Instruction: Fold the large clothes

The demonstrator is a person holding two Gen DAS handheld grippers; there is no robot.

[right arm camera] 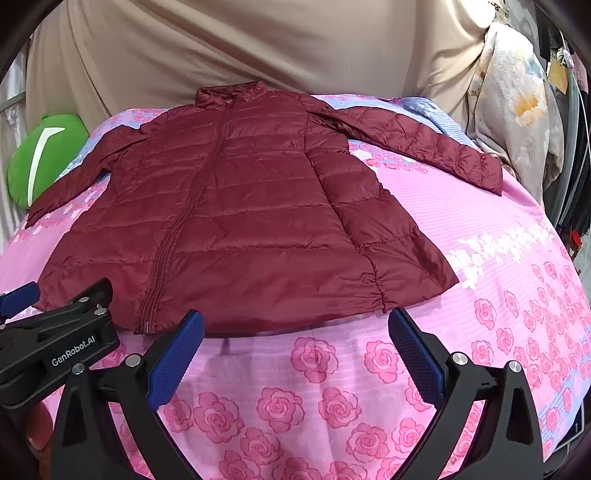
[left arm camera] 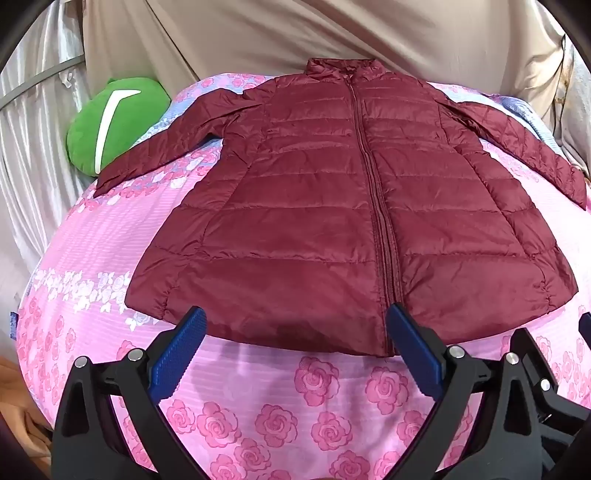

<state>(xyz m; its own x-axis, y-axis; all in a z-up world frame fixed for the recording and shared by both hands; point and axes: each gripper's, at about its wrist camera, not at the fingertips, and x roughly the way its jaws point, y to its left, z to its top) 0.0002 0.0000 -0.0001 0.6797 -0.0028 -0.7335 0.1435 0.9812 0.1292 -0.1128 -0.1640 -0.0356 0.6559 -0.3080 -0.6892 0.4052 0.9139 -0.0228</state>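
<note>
A long dark red quilted jacket [left arm camera: 332, 206] [right arm camera: 236, 221] lies flat and zipped on the pink rose bedsheet [left arm camera: 280, 406] [right arm camera: 295, 402], collar at the far side, both sleeves spread outwards. My left gripper [left arm camera: 295, 325] hovers open just short of the hem, near the zipper's lower end, with nothing between its blue pads. Over the hem's right part my right gripper [right arm camera: 295, 325] also stands open and empty. In the right wrist view the left gripper's body [right arm camera: 55, 332] shows at the lower left, beside the hem.
A green plush cushion [left arm camera: 110, 122] [right arm camera: 40, 155] lies at the bed's far left, next to the left sleeve cuff. Beige curtain fabric [left arm camera: 295, 33] hangs behind the bed. Floral cloth and dark clutter [right arm camera: 517, 110] stand at the far right.
</note>
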